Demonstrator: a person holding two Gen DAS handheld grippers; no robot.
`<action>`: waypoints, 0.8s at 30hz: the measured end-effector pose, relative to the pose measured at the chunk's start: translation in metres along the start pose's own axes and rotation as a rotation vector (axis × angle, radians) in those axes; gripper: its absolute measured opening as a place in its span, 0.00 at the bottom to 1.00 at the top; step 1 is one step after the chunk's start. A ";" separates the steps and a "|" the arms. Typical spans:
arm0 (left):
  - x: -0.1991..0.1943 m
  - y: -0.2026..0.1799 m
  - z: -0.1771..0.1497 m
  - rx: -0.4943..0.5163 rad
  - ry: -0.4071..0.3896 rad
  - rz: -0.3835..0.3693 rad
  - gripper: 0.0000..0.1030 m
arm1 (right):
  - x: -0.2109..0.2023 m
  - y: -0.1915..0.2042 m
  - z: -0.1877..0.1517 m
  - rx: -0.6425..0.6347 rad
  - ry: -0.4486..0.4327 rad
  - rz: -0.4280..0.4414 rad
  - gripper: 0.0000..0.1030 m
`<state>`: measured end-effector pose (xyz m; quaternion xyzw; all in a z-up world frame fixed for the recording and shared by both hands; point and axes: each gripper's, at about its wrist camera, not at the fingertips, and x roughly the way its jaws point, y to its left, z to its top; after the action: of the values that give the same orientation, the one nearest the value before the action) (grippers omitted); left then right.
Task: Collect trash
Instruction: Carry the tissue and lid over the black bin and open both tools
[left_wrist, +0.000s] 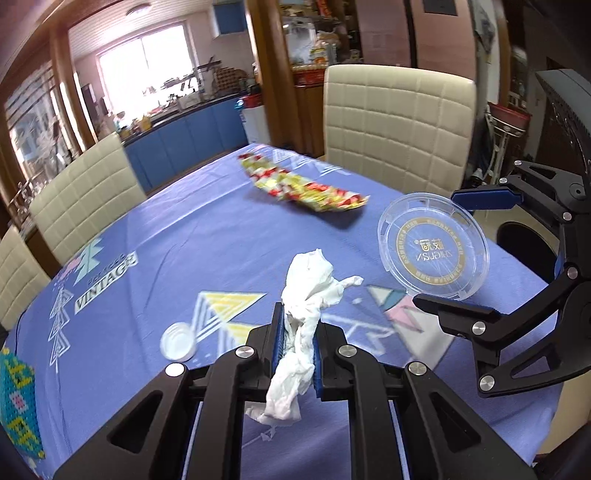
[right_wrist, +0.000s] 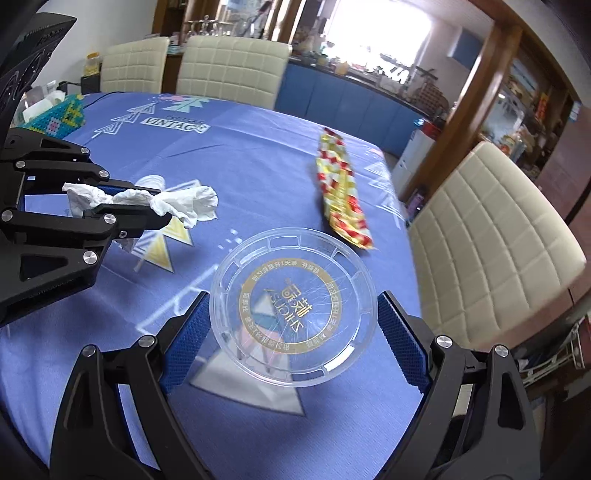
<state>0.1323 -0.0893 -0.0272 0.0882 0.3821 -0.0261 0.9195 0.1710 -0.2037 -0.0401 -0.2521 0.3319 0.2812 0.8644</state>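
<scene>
My left gripper (left_wrist: 299, 314) is shut on a crumpled white tissue (left_wrist: 310, 280), which sticks out past its fingertips and hangs clear of the table. The right wrist view shows the same gripper (right_wrist: 164, 205) and tissue (right_wrist: 188, 201) at the left. My right gripper (right_wrist: 293, 306) is closed wide on a round clear plastic lid (right_wrist: 295, 332) with a gold ring of print, its blue pads pressing on opposite rims. From the left wrist view, the lid (left_wrist: 432, 247) is tilted up between the right gripper's fingers (left_wrist: 454, 310). A red and yellow snack wrapper (left_wrist: 306, 188) (right_wrist: 341, 188) lies further back on the table.
The table wears a blue patterned cloth (left_wrist: 184, 240). A small white cap (left_wrist: 178, 339) lies on it near my left gripper. A beaded tissue box (right_wrist: 62, 114) stands at the table's far left corner. Cream padded chairs (left_wrist: 399, 118) (right_wrist: 491, 236) surround the table.
</scene>
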 end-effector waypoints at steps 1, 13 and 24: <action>0.000 -0.008 0.004 0.013 -0.005 -0.008 0.12 | -0.004 -0.005 -0.004 0.010 0.000 -0.009 0.86; 0.004 -0.111 0.051 0.181 -0.061 -0.134 0.12 | -0.045 -0.083 -0.060 0.143 0.008 -0.154 0.86; 0.018 -0.199 0.083 0.311 -0.090 -0.258 0.12 | -0.073 -0.147 -0.118 0.273 0.054 -0.277 0.86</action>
<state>0.1800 -0.2999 -0.0102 0.1783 0.3399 -0.2062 0.9001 0.1707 -0.4055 -0.0277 -0.1833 0.3520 0.1051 0.9118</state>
